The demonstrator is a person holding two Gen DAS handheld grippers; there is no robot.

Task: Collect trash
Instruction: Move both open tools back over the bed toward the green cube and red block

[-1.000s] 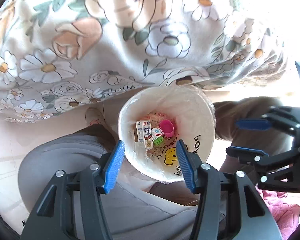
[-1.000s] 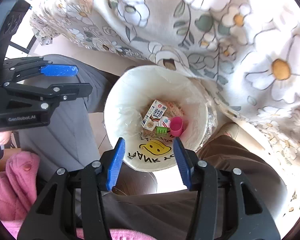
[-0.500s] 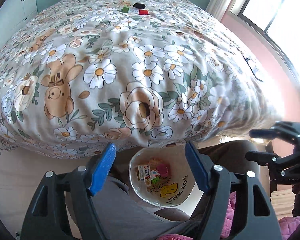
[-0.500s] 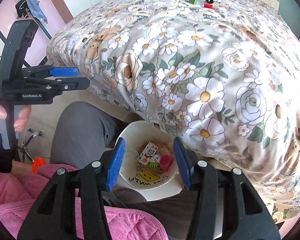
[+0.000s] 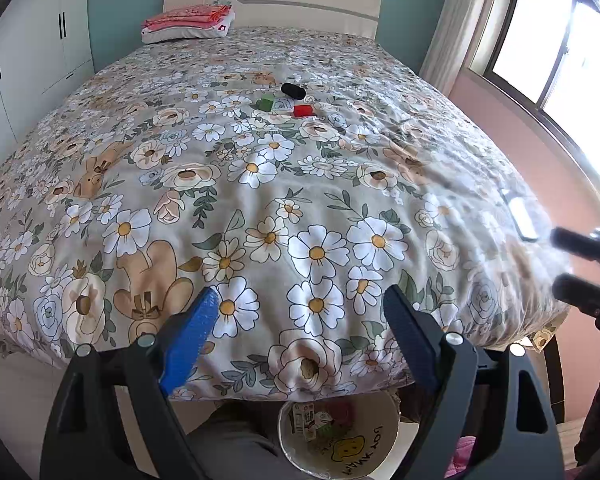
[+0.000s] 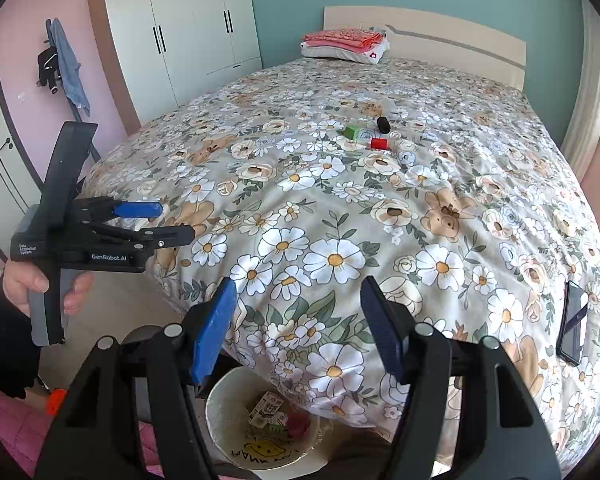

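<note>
A green block (image 5: 266, 103), a black cylinder (image 5: 293, 90) and a red piece (image 5: 302, 111) lie far out on the floral bed; they also show in the right wrist view: green block (image 6: 351, 132), black cylinder (image 6: 383, 124), red piece (image 6: 379, 143). A white bin (image 5: 376, 452) (image 6: 220, 420) stands at the bed's foot between the person's knees, holding a milk carton (image 6: 265, 406) and other trash. My left gripper (image 5: 300, 320) (image 6: 168, 224) and right gripper (image 6: 298, 320) are open and empty, raised over the bed's near edge.
The floral bed cover (image 5: 300, 180) fills the view. A phone (image 6: 573, 328) lies at the bed's right edge. Folded pink bedding (image 6: 342, 42) sits by the headboard. A white wardrobe (image 6: 180, 32) stands left, a window (image 5: 560, 40) right.
Both grippers have tilted up from looking down into the bin to looking along the bed. The bin has slid to the bottom of both views. Both stay open.
</note>
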